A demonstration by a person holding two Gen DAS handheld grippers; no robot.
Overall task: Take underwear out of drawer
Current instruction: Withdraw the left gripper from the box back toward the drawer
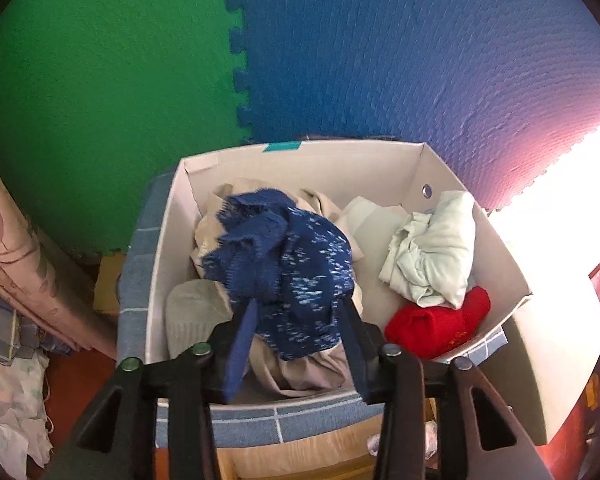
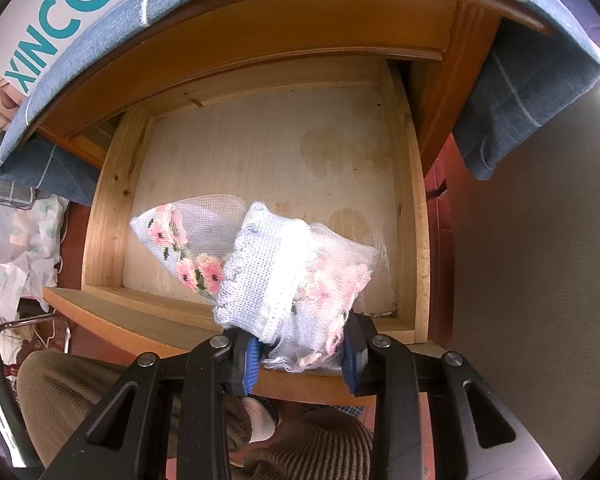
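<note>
Floral lace underwear (image 2: 284, 272) hangs pinched in the right claw (image 2: 300, 354), low centre, over the bare wooden drawer (image 2: 412, 216). Left claw (image 1: 296, 340) is spread apart, nothing gripped, blue underwear (image 1: 296, 264) lying between its fingers atop the clothes in the white box (image 1: 480, 224).

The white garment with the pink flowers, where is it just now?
In the right wrist view, the white flowered garment hangs pinched in the right gripper, above the front edge of the open wooden drawer, which looks otherwise bare.
</note>
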